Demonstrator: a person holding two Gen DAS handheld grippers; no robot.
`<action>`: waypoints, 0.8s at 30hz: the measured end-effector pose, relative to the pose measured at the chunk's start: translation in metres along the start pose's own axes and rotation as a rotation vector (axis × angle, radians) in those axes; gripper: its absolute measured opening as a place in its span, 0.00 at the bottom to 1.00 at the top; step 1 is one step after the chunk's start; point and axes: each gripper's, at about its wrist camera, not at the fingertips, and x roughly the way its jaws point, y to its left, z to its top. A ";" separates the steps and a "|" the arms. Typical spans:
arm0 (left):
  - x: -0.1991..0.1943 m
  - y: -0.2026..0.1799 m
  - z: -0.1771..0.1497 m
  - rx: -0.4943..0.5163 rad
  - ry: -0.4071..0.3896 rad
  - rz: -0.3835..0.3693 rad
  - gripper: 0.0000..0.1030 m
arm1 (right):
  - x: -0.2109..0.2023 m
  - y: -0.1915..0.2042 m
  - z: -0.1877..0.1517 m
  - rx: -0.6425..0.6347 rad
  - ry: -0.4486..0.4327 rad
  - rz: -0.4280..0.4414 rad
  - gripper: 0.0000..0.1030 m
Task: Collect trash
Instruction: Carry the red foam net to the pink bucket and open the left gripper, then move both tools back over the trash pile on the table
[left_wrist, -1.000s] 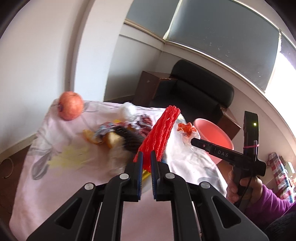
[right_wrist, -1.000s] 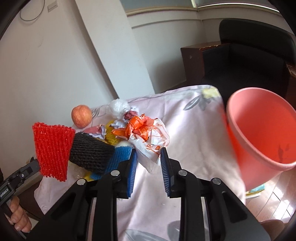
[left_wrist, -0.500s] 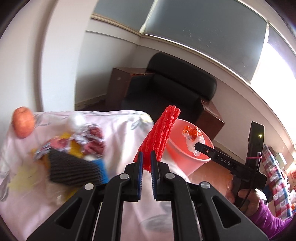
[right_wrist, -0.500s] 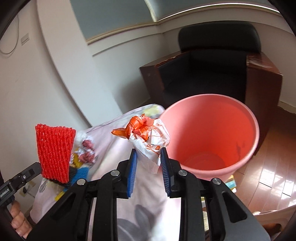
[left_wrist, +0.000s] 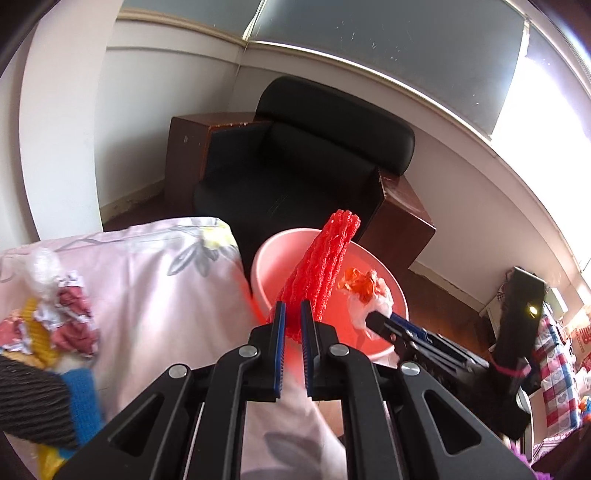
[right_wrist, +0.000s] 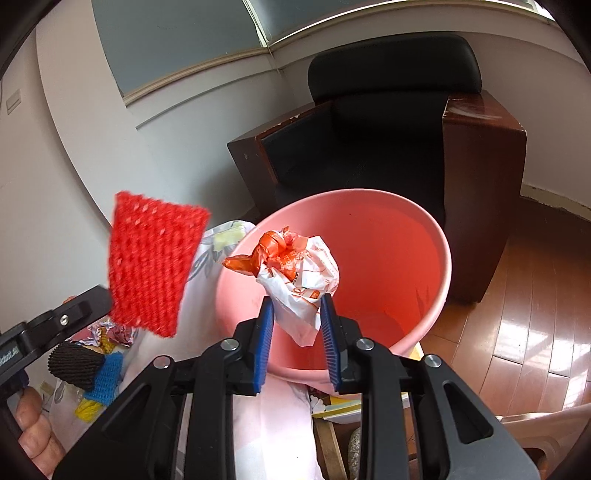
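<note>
Left gripper (left_wrist: 291, 319) clamps red foam net (left_wrist: 319, 267) sticking up at 12; right gripper (right_wrist: 297, 317) pinches crumpled wrapper (right_wrist: 295, 275) at 12 over pink bucket (right_wrist: 441, 280).

A red foam net sleeve (left_wrist: 319, 273) stands tilted over the pink bucket (right_wrist: 441, 258), pinched at its lower end. A crumpled white-and-orange wrapper (right_wrist: 299, 277) hangs above the bucket's opening. More wrappers (left_wrist: 55, 325) lie on the tabletop.

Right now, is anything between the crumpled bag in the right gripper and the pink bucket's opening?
Nothing visible. The right gripper holds the crumpled bag over the pink bucket, whose mouth is open. The red foam net in the left gripper hangs to the side.
</note>
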 end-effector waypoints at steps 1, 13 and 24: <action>0.007 -0.002 0.002 -0.002 0.008 0.006 0.07 | 0.001 -0.002 0.001 0.003 0.001 0.010 0.26; 0.039 -0.013 0.003 0.005 0.017 0.050 0.32 | 0.011 -0.013 0.007 -0.005 0.052 0.061 0.38; 0.001 -0.008 -0.014 -0.003 -0.008 0.059 0.40 | -0.014 0.010 -0.005 -0.038 0.062 0.052 0.40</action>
